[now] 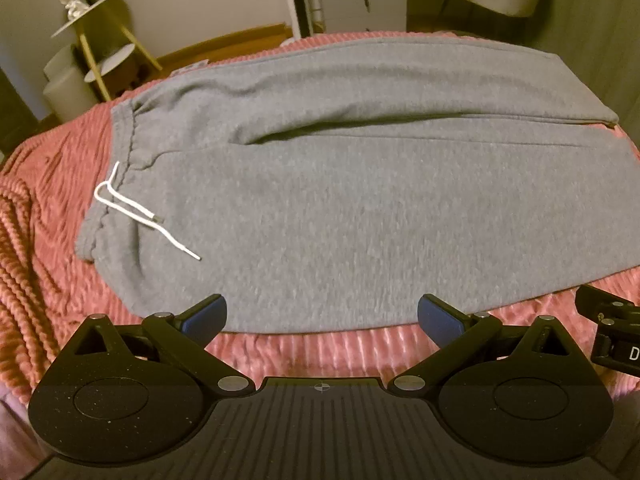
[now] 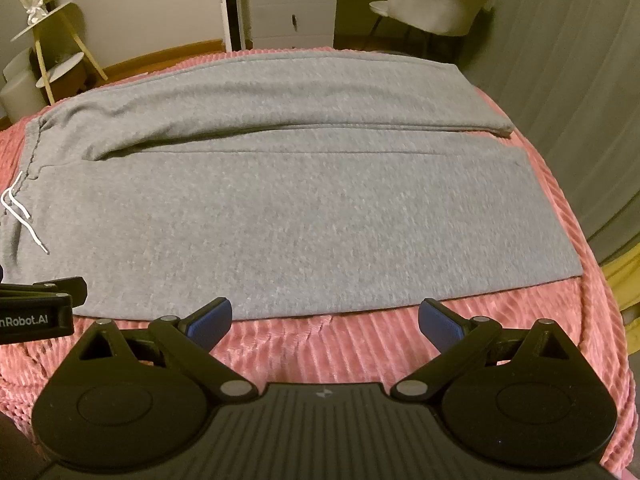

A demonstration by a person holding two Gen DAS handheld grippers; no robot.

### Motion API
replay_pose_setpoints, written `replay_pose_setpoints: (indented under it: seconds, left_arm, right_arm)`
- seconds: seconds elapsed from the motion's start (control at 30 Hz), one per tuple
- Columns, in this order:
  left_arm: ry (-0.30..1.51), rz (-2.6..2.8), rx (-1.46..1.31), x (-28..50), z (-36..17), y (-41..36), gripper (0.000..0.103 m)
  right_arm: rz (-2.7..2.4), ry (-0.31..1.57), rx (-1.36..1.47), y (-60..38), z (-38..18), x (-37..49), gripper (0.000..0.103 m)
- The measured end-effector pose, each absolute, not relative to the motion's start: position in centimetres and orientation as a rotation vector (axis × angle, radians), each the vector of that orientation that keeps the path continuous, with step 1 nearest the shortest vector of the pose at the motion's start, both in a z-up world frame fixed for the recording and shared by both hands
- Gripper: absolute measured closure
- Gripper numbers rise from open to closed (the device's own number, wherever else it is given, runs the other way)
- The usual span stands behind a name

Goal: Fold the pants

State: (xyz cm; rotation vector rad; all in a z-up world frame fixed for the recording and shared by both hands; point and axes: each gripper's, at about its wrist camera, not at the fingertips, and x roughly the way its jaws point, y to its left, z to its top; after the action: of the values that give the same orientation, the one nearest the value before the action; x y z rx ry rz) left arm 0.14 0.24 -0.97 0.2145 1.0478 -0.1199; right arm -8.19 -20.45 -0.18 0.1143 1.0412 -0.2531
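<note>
The left gripper [image 1: 322, 318] and right gripper [image 2: 325, 320] are hovering, jaws apart and empty, near the ribbed pink blanket [image 2: 340, 344]; soft grey fleece pants [image 2: 280, 208] are lying flat beyond, waistband left.

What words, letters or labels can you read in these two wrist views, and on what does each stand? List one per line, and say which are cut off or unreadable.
"nRobot.AI", in white on the black body of the left gripper at the right wrist view's left edge; its start is cut off.
"D", white on the black body of the right gripper at the left wrist view's right edge; the rest is cut off.
The grey sweatpants show no readable text.
</note>
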Motion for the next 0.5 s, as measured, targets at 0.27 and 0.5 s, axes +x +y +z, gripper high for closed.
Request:
replay_pose_setpoints:
  seconds: [0.27,0.5]
  left_arm:
    - [1.056,-0.12,0.218,0.29,-1.09,0.1,0.0]
    - [1.061,-0.12,0.216,0.41,-1.28,0.09,0.0]
  right_arm:
    - [-0.255,1.046,0.112,-20.52,-0.49,-8.24,0.003]
    - [-0.259,1.045,0.114,-20.44,-0.55,-8.3,0.003]
